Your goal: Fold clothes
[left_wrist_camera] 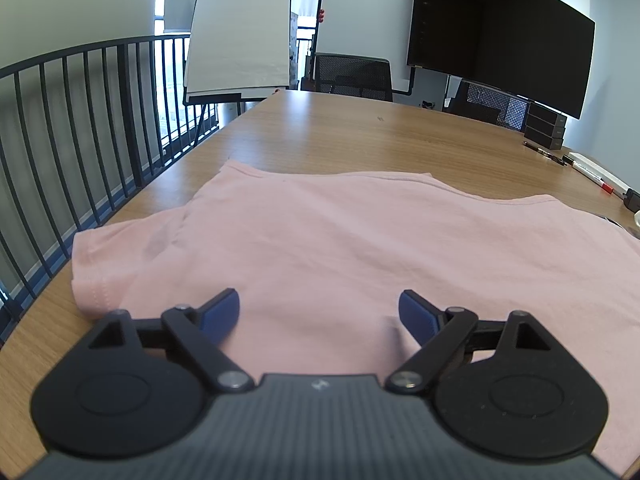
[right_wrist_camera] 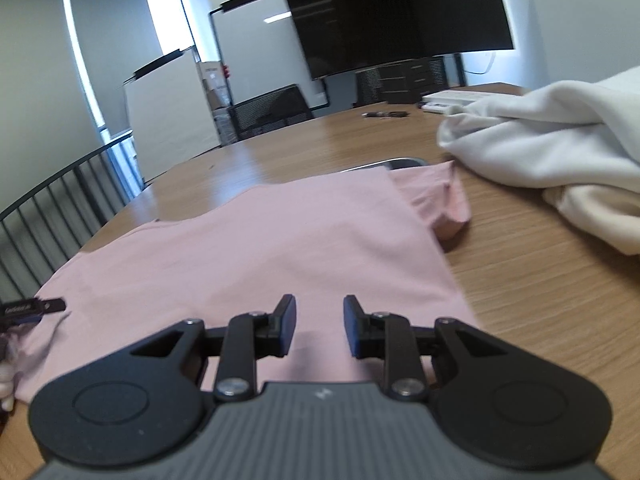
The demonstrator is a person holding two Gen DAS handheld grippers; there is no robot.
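Note:
A pink T-shirt (left_wrist_camera: pixel 320 232) lies flat on the wooden table (left_wrist_camera: pixel 360 132), with a short sleeve sticking out at the left. My left gripper (left_wrist_camera: pixel 319 300) hovers low over its near part, blue pads wide apart and nothing between them. In the right wrist view the same pink T-shirt (right_wrist_camera: pixel 260 248) shows its other sleeve bunched at the far right. My right gripper (right_wrist_camera: pixel 320 304) stands over the shirt's near right part with a narrow gap between its pads and no cloth pinched.
A heap of white cloth (right_wrist_camera: pixel 552 148) lies on the table (right_wrist_camera: pixel 540 300) to the right of the shirt. Markers (left_wrist_camera: pixel 592 176) and small boxes (left_wrist_camera: pixel 546 130) sit at the far right edge. A black railing (left_wrist_camera: pixel 80 120) runs along the table's left side. Chairs, whiteboards and a dark screen stand behind.

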